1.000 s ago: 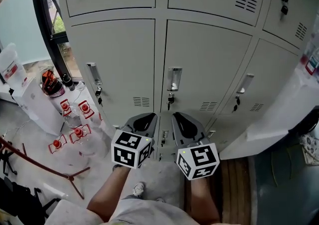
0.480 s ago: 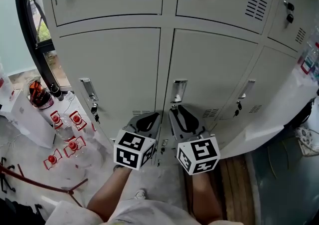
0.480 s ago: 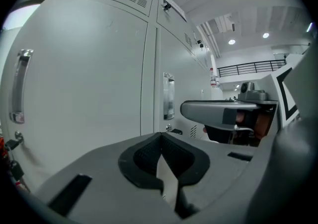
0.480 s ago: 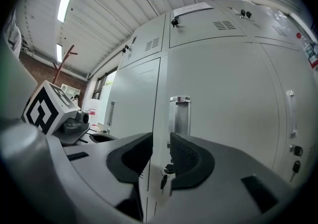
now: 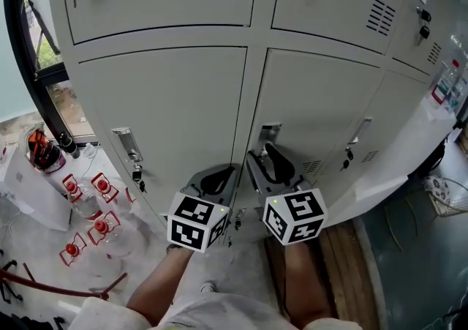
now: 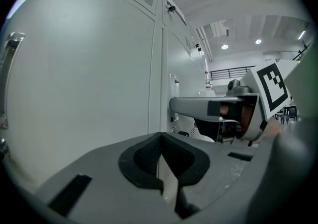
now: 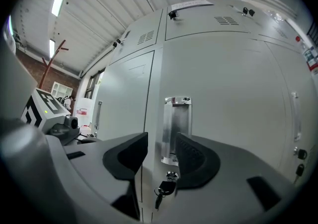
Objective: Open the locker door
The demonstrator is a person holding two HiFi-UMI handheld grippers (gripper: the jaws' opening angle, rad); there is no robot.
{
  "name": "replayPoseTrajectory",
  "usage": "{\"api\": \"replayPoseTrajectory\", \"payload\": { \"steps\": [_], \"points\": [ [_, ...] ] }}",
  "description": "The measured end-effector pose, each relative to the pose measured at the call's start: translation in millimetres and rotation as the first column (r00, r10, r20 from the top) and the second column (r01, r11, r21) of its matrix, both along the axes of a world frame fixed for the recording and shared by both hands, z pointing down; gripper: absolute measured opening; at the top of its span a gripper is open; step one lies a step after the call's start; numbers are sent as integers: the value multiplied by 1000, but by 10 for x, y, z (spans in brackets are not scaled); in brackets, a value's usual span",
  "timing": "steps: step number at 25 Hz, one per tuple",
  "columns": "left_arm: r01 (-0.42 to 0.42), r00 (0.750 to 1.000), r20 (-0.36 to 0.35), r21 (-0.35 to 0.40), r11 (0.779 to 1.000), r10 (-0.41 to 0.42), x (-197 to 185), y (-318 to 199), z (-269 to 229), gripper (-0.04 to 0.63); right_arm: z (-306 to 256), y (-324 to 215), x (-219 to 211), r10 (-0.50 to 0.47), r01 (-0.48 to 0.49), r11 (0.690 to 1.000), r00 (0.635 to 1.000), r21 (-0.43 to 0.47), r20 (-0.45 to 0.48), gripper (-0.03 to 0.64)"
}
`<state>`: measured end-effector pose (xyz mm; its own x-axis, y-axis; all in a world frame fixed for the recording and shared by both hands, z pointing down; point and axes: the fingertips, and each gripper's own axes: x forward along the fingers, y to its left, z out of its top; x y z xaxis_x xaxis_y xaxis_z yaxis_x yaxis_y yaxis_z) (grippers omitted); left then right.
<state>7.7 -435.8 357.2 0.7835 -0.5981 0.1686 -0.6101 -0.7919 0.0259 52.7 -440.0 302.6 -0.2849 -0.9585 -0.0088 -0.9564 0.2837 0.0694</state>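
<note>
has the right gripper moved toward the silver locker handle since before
Yes: the right gripper has closed in on the silver metal locker handle; its jaws are opening, the handle showing between them.

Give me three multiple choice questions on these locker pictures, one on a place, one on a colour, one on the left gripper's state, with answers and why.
1. On the locker door that the right gripper view faces, where does the key hang, relative to the handle? A above it; B just below it; C far off at the door's top corner.
2. What colour are the locker doors? A pale grey; B red; C dark blue.
3. How do the left gripper's jaws stand? A wide apart; B clamped on a bottle; C together, empty.
Answers: B, the key dangles right under the handle, which shows in the gap of the right gripper's opening jaws, nothing gripped; A, every door is pale grey; C, its jaws meet with nothing between.
</note>
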Motion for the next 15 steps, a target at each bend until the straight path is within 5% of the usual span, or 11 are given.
{"api": "replayPoseTrajectory", "payload": {
  "steps": [15],
  "points": [
    [-144,990,0,8,990,144,-51,103,11,6,1,-150,-98,55,-54,998,996,-16,71,160]
  ]
}}
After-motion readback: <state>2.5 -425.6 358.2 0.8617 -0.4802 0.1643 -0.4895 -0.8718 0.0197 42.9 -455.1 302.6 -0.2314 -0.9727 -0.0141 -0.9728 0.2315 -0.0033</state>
